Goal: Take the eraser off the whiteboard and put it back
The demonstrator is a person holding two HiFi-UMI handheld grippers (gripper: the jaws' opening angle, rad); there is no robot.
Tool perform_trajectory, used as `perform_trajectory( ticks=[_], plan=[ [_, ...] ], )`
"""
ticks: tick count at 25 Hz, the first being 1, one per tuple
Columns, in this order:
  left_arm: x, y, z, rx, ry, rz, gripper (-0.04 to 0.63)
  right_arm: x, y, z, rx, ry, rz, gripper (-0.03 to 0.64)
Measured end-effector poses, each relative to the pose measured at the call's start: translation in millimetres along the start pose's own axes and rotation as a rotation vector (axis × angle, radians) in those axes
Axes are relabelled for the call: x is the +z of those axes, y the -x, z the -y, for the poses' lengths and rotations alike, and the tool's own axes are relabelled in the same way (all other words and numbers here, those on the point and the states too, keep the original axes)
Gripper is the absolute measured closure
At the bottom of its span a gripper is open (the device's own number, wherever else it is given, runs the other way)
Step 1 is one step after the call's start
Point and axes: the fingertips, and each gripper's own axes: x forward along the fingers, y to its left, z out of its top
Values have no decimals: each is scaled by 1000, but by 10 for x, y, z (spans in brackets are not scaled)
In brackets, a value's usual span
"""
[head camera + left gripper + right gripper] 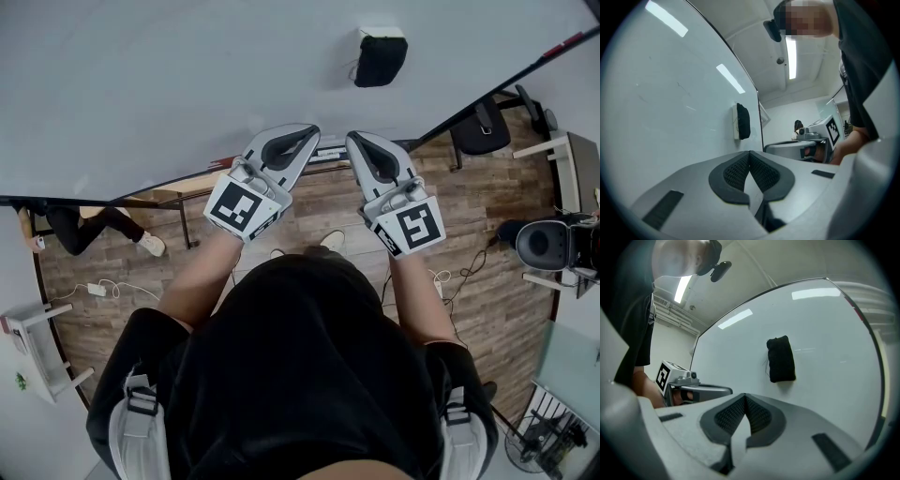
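A black eraser clings to the whiteboard, up and to the right of both grippers. It also shows in the left gripper view as a dark pad on the board's edge, and in the right gripper view the eraser hangs ahead. My left gripper and right gripper are held side by side, level, tips close to the board and apart from the eraser. Both are shut with nothing between their pads; the left gripper and the right gripper show their pads meeting.
Below the board lies a wooden floor. A black office chair and a desk stand at the right. A seated person's legs show at the left, near a white stand. Cables trail on the floor.
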Motion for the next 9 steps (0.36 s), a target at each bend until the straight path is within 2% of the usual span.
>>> perform_trajectory(
  ticks=[9],
  plan=[
    [-3, -31, -23, 2, 1, 3, 601, -9, -25, 36, 0, 2, -1, 615]
  ],
)
